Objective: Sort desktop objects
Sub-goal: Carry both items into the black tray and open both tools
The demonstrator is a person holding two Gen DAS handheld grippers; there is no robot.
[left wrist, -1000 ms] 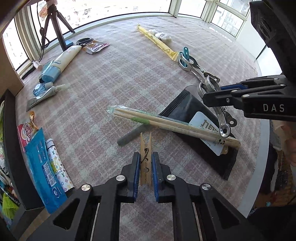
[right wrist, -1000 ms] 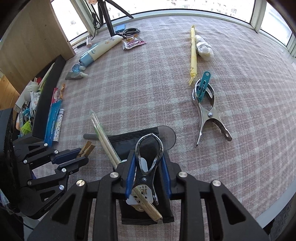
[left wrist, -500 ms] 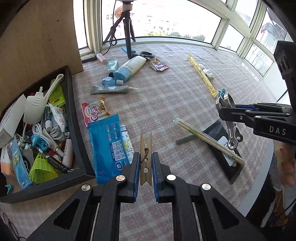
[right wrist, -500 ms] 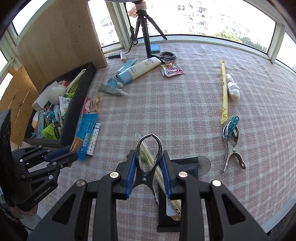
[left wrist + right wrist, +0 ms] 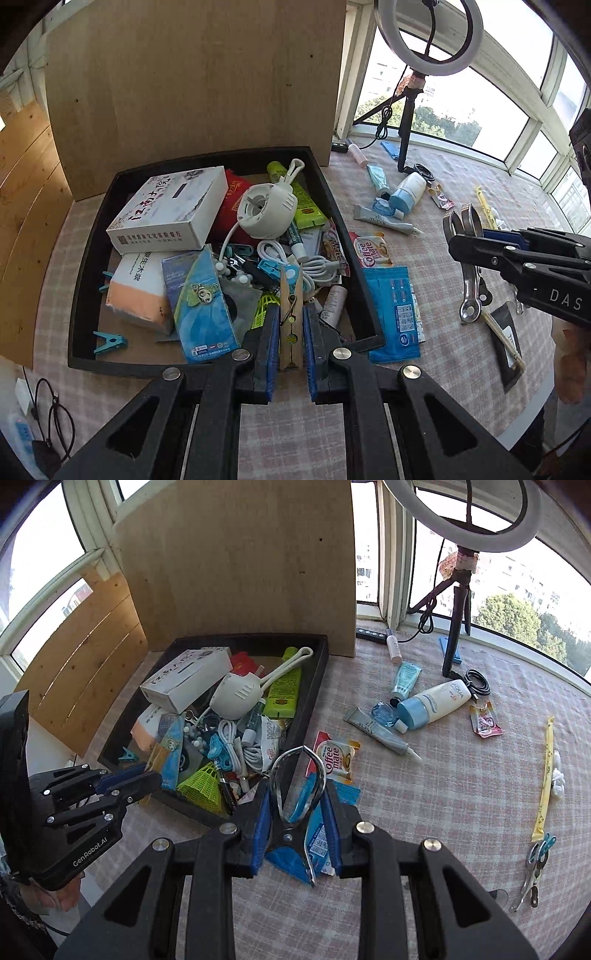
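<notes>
The left hand-held gripper (image 5: 291, 332) pinches a wooden clothespin (image 5: 290, 314), the right hand-held gripper (image 5: 295, 812) a metal clamp (image 5: 295, 794), both poised by the black tray (image 5: 88, 236) for dropping in.

Bright daylight from the windows (image 5: 461, 110), blown-out glare, strong fisheye bending, dark vignetted corners.

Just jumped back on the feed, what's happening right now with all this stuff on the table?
A person is sorting clutter into the black tray. The left gripper is shut on a wooden clothespin, seen over the tray's near edge. The right gripper is shut on a metal spring clamp beside the tray. Tubes, sachets and another clamp remain on the tablecloth.
</notes>
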